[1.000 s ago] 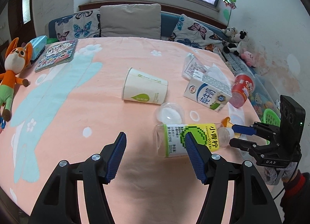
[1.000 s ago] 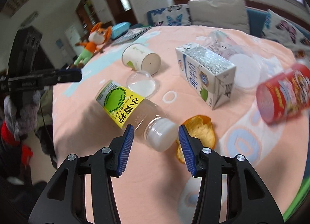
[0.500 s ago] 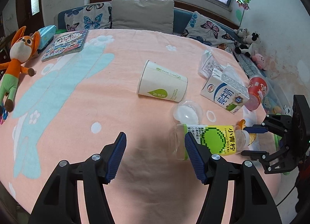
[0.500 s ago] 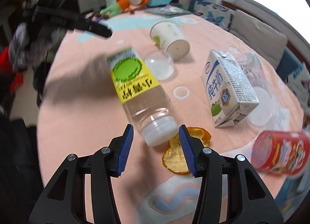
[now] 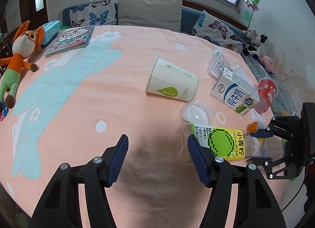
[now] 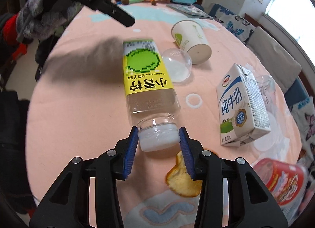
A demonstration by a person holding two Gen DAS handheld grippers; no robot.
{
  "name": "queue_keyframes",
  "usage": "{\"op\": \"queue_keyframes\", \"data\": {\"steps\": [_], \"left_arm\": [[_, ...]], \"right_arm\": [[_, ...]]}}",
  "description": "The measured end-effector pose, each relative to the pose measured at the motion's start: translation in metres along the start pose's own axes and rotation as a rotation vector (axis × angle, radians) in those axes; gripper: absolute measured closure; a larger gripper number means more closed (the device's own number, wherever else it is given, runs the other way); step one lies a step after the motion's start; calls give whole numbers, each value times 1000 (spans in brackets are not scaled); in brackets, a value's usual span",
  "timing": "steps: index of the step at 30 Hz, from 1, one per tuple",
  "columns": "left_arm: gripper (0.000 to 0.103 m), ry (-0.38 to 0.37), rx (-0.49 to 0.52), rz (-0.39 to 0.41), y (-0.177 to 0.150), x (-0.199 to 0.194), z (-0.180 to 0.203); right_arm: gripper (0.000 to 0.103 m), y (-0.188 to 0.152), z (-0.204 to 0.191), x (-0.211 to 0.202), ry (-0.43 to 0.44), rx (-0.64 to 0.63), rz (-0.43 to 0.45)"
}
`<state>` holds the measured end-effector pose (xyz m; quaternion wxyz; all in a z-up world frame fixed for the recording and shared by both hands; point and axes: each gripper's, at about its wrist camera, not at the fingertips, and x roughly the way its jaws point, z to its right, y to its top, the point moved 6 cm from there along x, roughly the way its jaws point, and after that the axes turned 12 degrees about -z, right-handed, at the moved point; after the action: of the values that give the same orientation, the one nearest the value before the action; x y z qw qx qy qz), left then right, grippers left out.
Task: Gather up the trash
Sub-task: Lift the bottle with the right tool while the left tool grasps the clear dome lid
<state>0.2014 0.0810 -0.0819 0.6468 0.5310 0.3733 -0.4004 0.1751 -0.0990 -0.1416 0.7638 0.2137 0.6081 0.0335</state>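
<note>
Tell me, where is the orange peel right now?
In the right wrist view the orange peel lies on the pink tablecloth, just below the bottle's white cap and partly behind the right gripper.

The table (image 5: 137, 54) is wearing a pink cloth. A paper cup (image 5: 172, 82) is lying in the middle, a milk box (image 5: 234, 95) at 3 o'clock, a book (image 5: 71, 39) at 10 o'clock.

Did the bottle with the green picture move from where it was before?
Yes. The bottle, its cap between the right gripper's fingers, has swung away from the orange peel.
</note>
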Motion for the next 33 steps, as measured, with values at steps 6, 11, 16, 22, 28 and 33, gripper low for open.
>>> {"op": "queue_keyframes", "data": {"steps": [6, 11, 16, 22, 28, 33], "left_arm": [[42, -17, -2, 9, 0, -4, 2], [42, -23, 24, 17, 1, -6, 11], [42, -35, 54, 0, 5, 4, 24], [42, -20, 119, -10, 18, 27, 54], [40, 35, 176, -17, 34, 58, 74], [44, 29, 176, -43, 42, 78, 79]], "right_arm": [[60, 2, -6, -34, 33, 134, 99], [60, -1, -3, -78, 45, 290, 215], [60, -4, -2, -109, 5, 385, 260], [60, -13, -4, -144, -59, 447, 286], [60, -22, -6, -154, -106, 479, 255], [60, -29, -7, -147, -104, 515, 251]]}}
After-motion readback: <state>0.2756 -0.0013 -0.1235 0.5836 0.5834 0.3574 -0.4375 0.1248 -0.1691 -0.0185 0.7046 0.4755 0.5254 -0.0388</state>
